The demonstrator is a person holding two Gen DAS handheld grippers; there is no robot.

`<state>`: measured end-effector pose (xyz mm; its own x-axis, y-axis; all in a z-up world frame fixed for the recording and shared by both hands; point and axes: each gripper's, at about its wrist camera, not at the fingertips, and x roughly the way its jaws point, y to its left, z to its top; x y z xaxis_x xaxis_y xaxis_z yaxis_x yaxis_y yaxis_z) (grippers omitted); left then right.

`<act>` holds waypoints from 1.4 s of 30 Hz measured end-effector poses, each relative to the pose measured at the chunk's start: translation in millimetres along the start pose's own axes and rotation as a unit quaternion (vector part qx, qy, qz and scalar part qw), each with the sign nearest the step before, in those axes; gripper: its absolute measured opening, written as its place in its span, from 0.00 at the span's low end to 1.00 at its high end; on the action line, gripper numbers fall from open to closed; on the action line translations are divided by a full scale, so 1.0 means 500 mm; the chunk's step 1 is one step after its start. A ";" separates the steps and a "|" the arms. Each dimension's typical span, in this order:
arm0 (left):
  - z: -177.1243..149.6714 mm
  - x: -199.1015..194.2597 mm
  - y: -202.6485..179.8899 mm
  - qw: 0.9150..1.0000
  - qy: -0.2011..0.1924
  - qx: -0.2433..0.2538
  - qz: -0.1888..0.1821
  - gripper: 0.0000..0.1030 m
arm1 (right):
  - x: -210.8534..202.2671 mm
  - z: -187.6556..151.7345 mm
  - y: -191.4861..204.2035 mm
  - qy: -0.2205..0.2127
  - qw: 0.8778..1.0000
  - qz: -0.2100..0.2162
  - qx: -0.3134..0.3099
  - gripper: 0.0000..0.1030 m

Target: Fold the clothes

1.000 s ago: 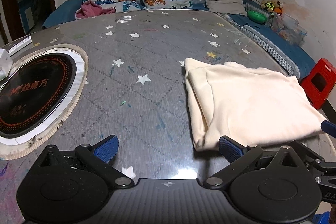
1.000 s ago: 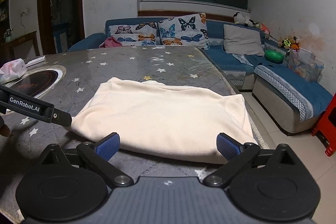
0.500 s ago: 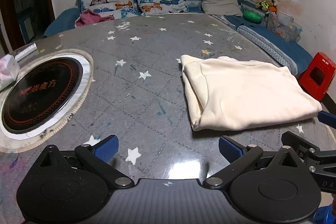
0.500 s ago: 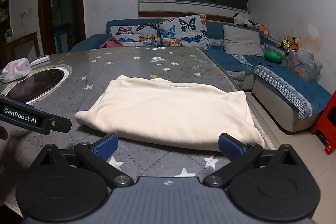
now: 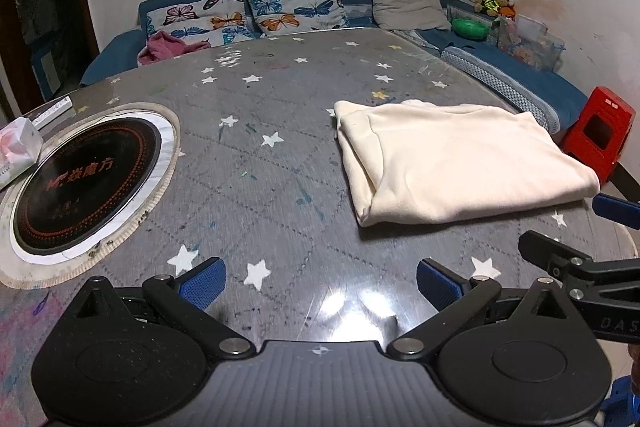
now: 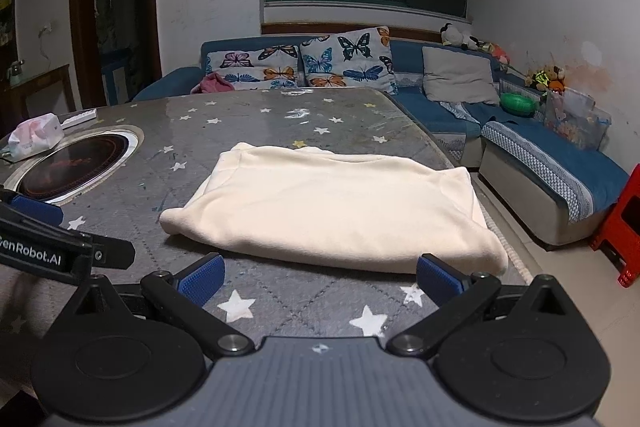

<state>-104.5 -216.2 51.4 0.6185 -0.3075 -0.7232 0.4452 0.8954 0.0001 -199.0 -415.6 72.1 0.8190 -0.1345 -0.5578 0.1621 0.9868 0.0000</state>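
A cream garment (image 5: 456, 159) lies folded into a flat rectangle on the grey star-patterned table (image 5: 260, 187); it also shows in the right wrist view (image 6: 336, 211). My left gripper (image 5: 320, 285) is open and empty, above the table, short of the garment and to its left. My right gripper (image 6: 320, 281) is open and empty, just short of the garment's near edge. Neither touches the cloth. The right gripper's fingers (image 5: 616, 209) show at the right edge of the left wrist view.
A round black induction cooktop (image 5: 84, 179) is set into the table at left, with a tissue pack (image 5: 18, 147) beside it. A blue sofa (image 6: 520, 147) with butterfly pillows wraps the far and right sides. A red stool (image 5: 600, 135) stands right of the table.
Both grippers have drawn back toward me and risen away from the folded garment, which now lies farther ahead. The garment itself has not moved.
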 end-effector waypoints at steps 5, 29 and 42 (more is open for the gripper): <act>-0.010 -0.004 -0.005 1.000 0.001 0.008 -0.003 1.00 | -0.004 -0.007 0.004 0.003 1.000 -0.002 0.006 1.00; -0.047 -0.023 -0.011 0.999 -0.005 0.032 -0.007 1.00 | -0.034 -0.031 0.013 0.005 1.000 -0.015 0.027 1.00; -0.058 -0.041 -0.018 0.999 -0.017 0.046 -0.003 1.00 | -0.050 -0.031 0.018 -0.004 0.999 -0.015 0.031 1.00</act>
<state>-140.0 -208.5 46.0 0.6371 -0.3247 -0.6991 0.5057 0.8605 0.0612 -226.6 -401.9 73.0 0.8177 -0.1651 -0.5514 0.2199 0.9749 0.0341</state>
